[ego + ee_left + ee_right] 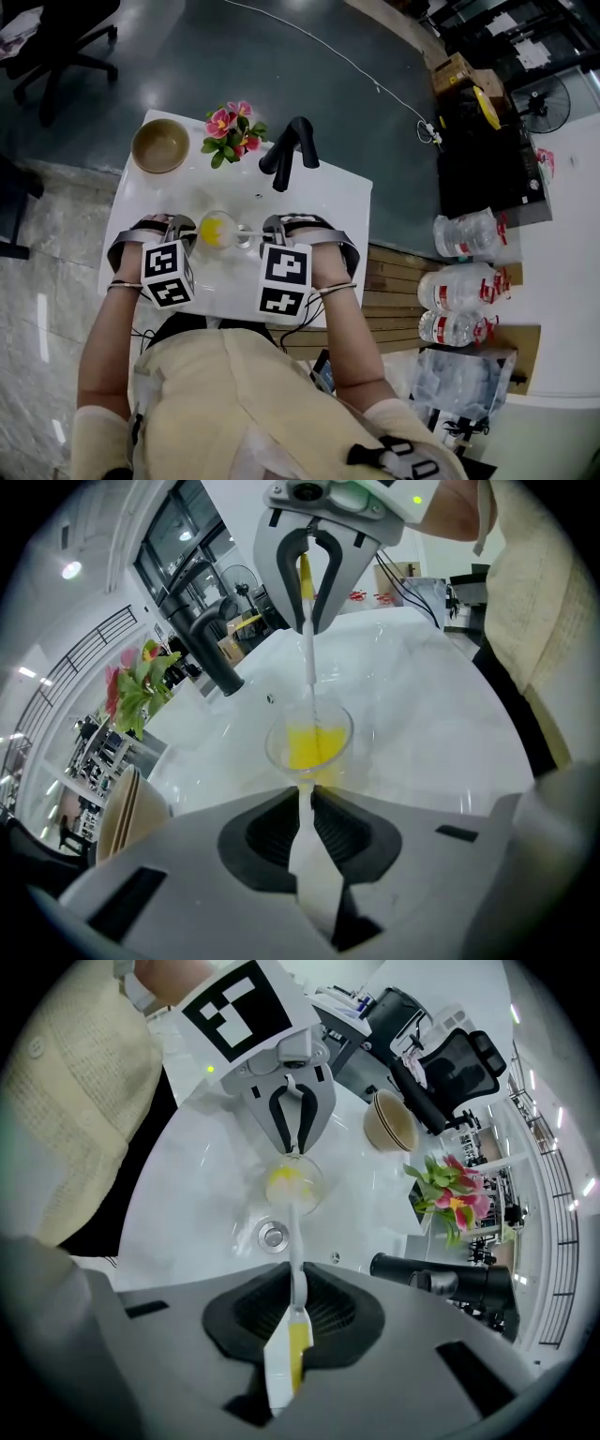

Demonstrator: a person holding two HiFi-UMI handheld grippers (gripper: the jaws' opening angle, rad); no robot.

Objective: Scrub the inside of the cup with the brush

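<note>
Plainly the scrub itself is in hand. The left gripper [309, 797] is clamped on a thin pale part at the near side of the cup [309, 738]. The cup sits between both grippers, on or just over the white sink [323, 202]; I cannot tell which. The right gripper [295, 1288] pinches the handle of the brush [294, 1241], whose yellow head is inside the cup. Next, I judge, come short strokes or twists against the wall, with the cup held firm against tipping. Room between the grippers is tight. The drain [274, 1236] lies just beside the cup. Farther off, the faucet [286, 155], flowers [230, 127] and bowl [159, 145] line the far edge, well apart from the work.
</note>
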